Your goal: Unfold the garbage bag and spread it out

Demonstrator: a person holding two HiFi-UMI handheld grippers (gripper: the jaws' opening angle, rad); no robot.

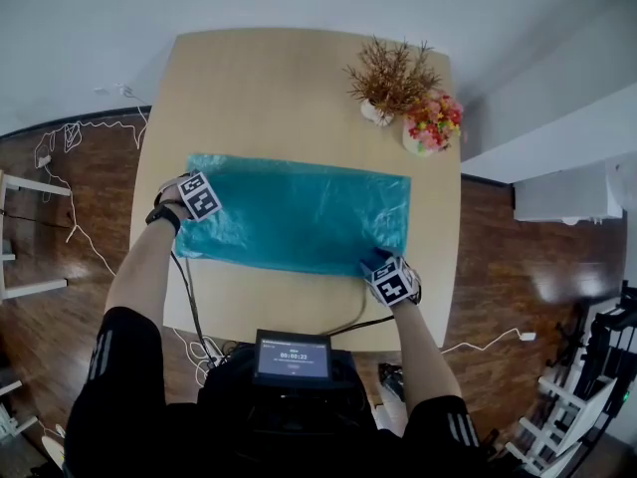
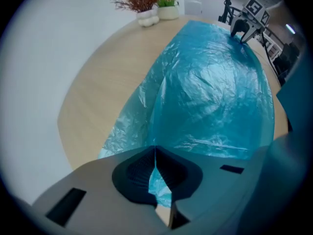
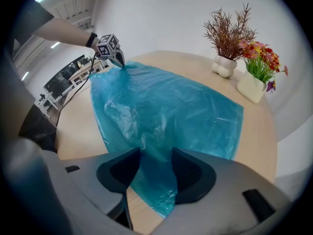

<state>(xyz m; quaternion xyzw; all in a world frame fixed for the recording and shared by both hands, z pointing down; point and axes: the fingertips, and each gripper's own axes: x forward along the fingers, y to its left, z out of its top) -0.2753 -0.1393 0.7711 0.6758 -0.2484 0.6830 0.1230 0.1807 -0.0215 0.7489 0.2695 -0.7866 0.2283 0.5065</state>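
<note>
1. Head view shows one pale wooden table (image 1: 289,78), its far half bare wood except at the far right corner. A narrower bare strip runs along the near edge.
2. One teal garbage bag (image 1: 299,212) lies unfolded and nearly flat across the middle of the table, long side running left to right.
   - Its left edge reaches almost to the table's left edge.
   - Its right edge stops short of the right edge, leaving a band of bare wood there.
   - The film is wrinkled and bulges slightly near the middle in the left gripper view.
3. Two grippers work at opposite ends of the bag.
   - The left gripper (image 2: 155,154) is at the bag's far left corner, its jaws pressed together on the film, a fold of teal caught between the pads.
   - The right gripper (image 3: 151,156) is at the near right corner, its jaws spread, with the bag's corner lying loose in the gap between them.
4. Two white pots stand just beside each other at the far right corner, well apart from the bag: one of dried brown twigs (image 1: 383,93) and one of coloured flowers (image 1: 430,127).
</note>
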